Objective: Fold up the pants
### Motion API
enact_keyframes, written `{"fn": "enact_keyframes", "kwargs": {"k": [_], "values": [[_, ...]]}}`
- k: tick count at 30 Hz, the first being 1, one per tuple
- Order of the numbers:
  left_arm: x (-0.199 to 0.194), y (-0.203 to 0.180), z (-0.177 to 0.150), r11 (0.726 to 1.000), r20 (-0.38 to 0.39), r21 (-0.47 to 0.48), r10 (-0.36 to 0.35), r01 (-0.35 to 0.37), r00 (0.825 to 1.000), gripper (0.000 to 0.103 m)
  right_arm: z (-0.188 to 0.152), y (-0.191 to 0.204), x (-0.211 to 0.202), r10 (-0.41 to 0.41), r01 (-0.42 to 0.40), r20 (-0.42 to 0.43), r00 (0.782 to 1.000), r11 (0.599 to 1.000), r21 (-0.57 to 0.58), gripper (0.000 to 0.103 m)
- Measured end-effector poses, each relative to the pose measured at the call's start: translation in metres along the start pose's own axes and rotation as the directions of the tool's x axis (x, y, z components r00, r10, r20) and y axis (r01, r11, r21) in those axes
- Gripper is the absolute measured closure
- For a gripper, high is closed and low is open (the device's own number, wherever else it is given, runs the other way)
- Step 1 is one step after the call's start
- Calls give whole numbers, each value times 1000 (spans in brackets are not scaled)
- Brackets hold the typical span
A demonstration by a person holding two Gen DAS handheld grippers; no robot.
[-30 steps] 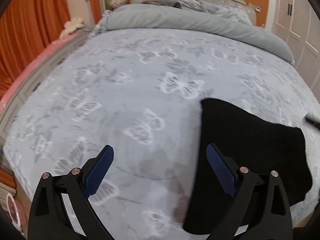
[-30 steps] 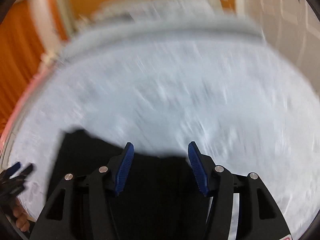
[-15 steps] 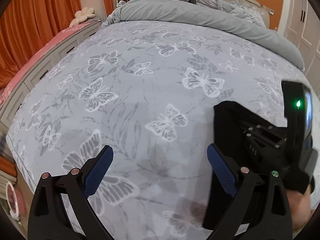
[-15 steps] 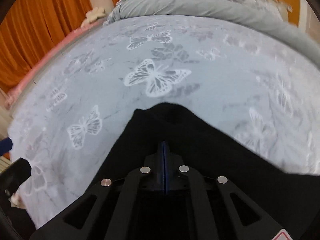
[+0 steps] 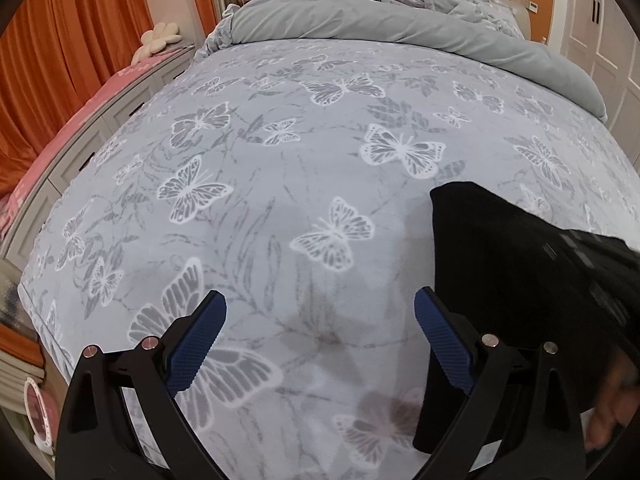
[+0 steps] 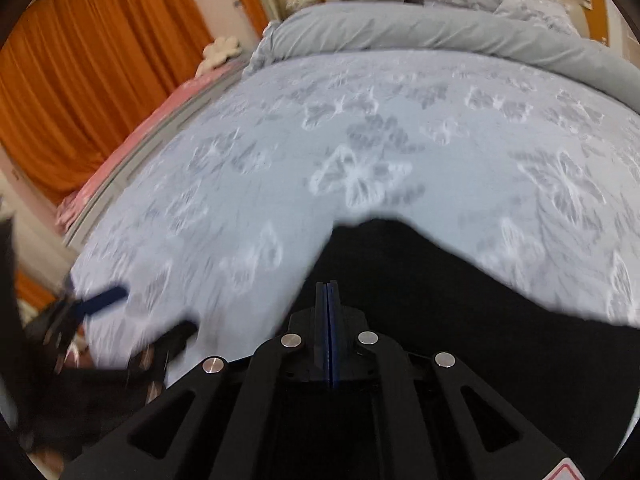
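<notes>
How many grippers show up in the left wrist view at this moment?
2. The left gripper fills the lower foreground, jaws open over the bedspread. The right gripper enters from the right edge, over the black pants; its fingertips are hidden.

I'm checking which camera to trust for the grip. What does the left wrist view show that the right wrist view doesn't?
Only the left wrist view: the left gripper with its jaws wide apart over bare bedspread, nothing between them, and the right gripper's body from outside, at the right edge.

Only the right wrist view: the right gripper, pads pressed together over the black pants; whether cloth is pinched is unclear.

Both: the pants, the butterfly bedspread, the grey duvet, the orange curtains.
</notes>
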State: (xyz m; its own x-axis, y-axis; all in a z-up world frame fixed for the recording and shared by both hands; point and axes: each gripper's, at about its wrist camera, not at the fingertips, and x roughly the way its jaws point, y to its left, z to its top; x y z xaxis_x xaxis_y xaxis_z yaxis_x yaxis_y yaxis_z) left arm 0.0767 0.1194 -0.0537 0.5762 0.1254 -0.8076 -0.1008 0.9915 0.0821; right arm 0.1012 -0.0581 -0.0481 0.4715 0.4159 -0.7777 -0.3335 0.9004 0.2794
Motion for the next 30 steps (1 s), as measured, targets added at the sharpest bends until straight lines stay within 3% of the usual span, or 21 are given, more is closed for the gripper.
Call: {"fn": "enact_keyframes", "kwargs": {"k": [3, 5, 10, 14, 15, 17, 18, 20, 22, 25, 30], "values": [[3, 3, -2, 1000, -9, -2, 11, -11, 1000, 10, -21, -4, 0, 6, -7, -84, 996, 1000, -18, 98], [5, 6, -3, 1000, -17, -9, 15, -15, 1000, 10, -34, -1, 22, 8, -14, -149, 989, 999, -42, 98], [7, 7, -2, 999, -19, -20, 33, -33, 999, 10, -34, 19, 44, -50, 39, -101, 994, 993, -113, 96], [8, 6, -1, 999, -27, -30, 12, -13, 1000, 10, -26, 6, 24, 13, -20, -101, 995, 998, -66, 96], [6, 7, -2, 999, -29, -34, -5, 4, 1000, 10, -25, -1, 11, 17, -21, -89, 996, 998, -52, 92], [1, 7, -3, 996, -35, -37, -77, 76, 996, 10, -25, -28, -39, -47, 48, 18, 999, 998, -35, 66], [0, 5, -4, 993, -38, -33, -115, 114, 993, 8, -28, -40, -58, -87, 88, 59, 994, 996, -22, 43], [-4, 0, -8, 985, -42, -19, -171, 170, 984, 7, -39, -80, -101, -192, 185, 133, 972, 981, 60, 39], [-6, -10, -12, 981, -45, 12, -195, 196, 980, 7, -52, -122, -127, -217, 194, 127, 968, 966, 173, 39], [-11, -32, -19, 976, -40, 75, -201, 204, 979, 7, -77, -174, -139, -161, 120, 92, 983, 931, 345, 39], [-16, -62, -23, 967, -35, 118, -225, 228, 974, 7, -95, -172, -106, -10, 13, -9, 1000, 938, 345, 35]]}}
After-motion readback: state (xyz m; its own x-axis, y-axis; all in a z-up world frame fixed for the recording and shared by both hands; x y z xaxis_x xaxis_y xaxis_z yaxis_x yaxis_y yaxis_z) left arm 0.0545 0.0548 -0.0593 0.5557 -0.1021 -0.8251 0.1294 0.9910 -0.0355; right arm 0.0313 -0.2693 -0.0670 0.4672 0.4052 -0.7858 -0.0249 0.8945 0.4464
